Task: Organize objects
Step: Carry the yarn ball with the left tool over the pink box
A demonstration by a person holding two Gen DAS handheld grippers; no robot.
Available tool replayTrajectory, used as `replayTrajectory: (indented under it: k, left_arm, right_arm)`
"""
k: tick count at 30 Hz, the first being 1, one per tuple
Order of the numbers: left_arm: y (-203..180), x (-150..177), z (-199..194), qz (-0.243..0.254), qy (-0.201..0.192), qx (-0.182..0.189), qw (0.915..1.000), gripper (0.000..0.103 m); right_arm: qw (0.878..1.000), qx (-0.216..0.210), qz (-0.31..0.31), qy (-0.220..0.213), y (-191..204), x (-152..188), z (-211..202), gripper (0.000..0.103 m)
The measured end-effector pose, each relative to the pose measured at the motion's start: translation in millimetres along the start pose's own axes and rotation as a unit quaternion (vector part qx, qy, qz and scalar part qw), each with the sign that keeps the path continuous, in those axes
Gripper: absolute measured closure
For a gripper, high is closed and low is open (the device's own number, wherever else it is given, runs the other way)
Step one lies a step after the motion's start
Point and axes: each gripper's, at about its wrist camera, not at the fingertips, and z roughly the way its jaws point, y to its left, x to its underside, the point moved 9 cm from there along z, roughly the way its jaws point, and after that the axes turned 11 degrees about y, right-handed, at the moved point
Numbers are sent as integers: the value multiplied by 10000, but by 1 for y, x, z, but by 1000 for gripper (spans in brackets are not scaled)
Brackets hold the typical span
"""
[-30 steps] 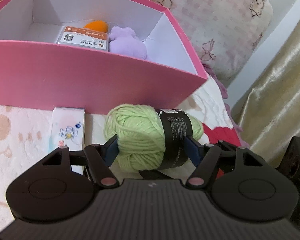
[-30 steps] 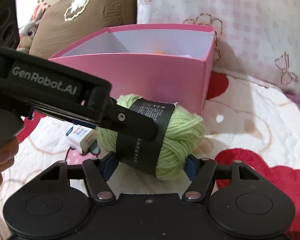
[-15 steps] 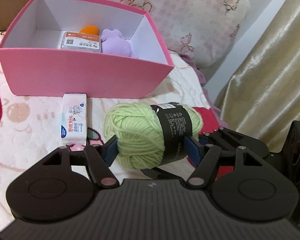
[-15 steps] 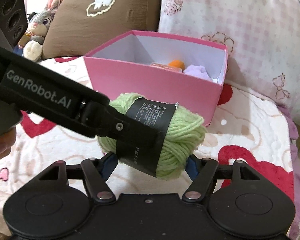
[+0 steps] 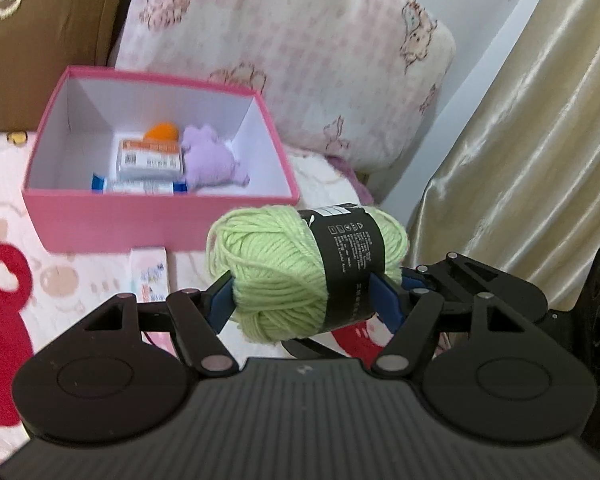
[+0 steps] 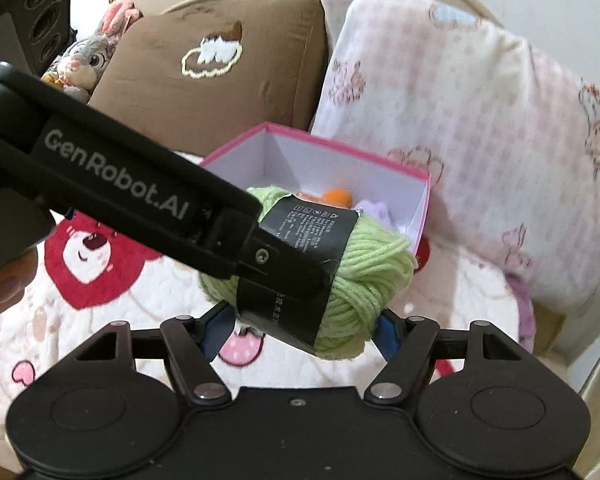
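A green yarn ball (image 5: 284,276) with a black paper band is held in the air between both grippers. My left gripper (image 5: 304,296) is shut on it from its two ends. My right gripper (image 6: 304,324) is shut on the same yarn ball (image 6: 364,276) from below. The left gripper's black arm (image 6: 140,204) crosses the right wrist view. The pink box (image 5: 160,216) stands open beyond and below the yarn, holding a purple plush (image 5: 212,156), an orange item (image 5: 162,132) and flat packets (image 5: 148,158). The box also shows in the right wrist view (image 6: 418,208).
A small white tissue packet (image 5: 150,276) lies on the bed in front of the box. A pink checked pillow (image 5: 300,52) and a brown pillow (image 6: 220,68) stand behind the box. A gold curtain (image 5: 540,140) hangs at the right. A rabbit plush (image 6: 88,60) sits far left.
Both grippers have lifted the yarn ball up and back from the bed; the box now appears lower and farther, with its inside in fuller view.
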Motion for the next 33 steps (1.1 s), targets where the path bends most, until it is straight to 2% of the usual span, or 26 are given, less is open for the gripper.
replayTrajectory:
  k: [6, 10, 15, 23, 30, 33]
  left_arm:
    - [0, -29, -25, 41, 146, -47, 9999, 33]
    - [11, -53, -27, -56, 293, 57, 9995, 32]
    - [31, -82, -17, -183, 469, 82, 9987, 32]
    - [58, -127, 27, -500, 557, 145, 9971, 32]
    - [94, -139, 88, -1064, 861, 216, 9904, 32]
    - [107, -136, 110, -1291, 949, 229, 9868, 32]
  right_arm:
    - [9998, -153, 62, -83, -3, -34, -15, 26]
    - [9996, -252, 135, -19, -6, -54, -14, 26]
    - [9992, -344, 179, 62, -14, -80, 2, 33]
    - [9982, -303, 443, 269, -44, -109, 46, 37]
    - [9910, -485, 810, 947, -68, -114, 107, 37]
    - [9867, -381, 871, 1318, -71, -110, 132, 37]
